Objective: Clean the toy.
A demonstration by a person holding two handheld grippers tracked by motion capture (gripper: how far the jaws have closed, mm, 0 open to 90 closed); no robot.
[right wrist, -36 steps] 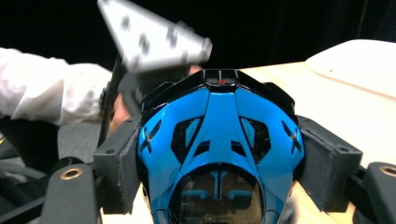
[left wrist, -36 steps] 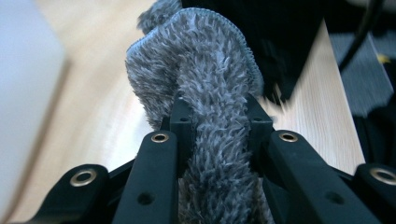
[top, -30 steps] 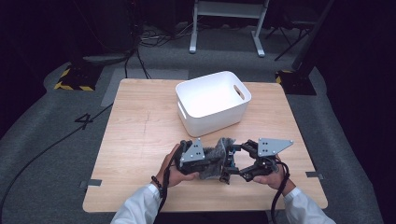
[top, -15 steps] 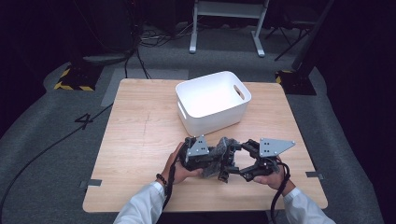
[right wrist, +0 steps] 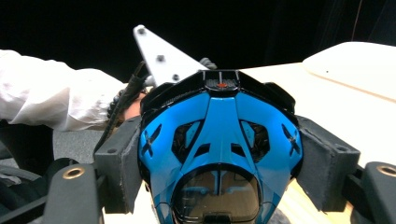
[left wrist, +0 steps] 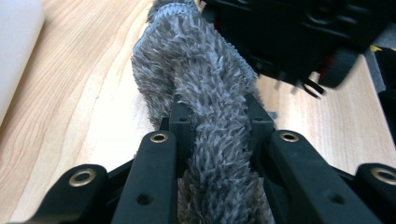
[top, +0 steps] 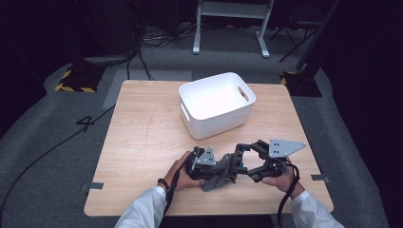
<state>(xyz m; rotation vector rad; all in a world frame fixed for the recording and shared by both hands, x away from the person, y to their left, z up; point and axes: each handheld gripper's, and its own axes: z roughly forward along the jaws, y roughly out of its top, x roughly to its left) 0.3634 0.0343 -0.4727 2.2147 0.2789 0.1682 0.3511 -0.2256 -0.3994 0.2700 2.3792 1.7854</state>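
Left gripper point(left wrist: 212, 126) is clamped on the grey fuzzy cloth point(left wrist: 205, 93) low over the counter point(top: 142, 142), right gripper point(right wrist: 219, 158) on a blue object point(right wrist: 219, 140); wiping apparently unfinished.

White sleeves point(top: 142, 211); black claws, brass rivets; grey three-cornered plates point(top: 283, 147)

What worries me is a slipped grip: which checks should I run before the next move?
1. Left tool shut on the grey fluffy cloth: ok.
2. Right tool pads pressing both sides of the blue object: ok.
3. Cloth touching the blue object: cannot tell.
4. White bin upright, top open: ok.
5. Table bare between tools and bin: ok.
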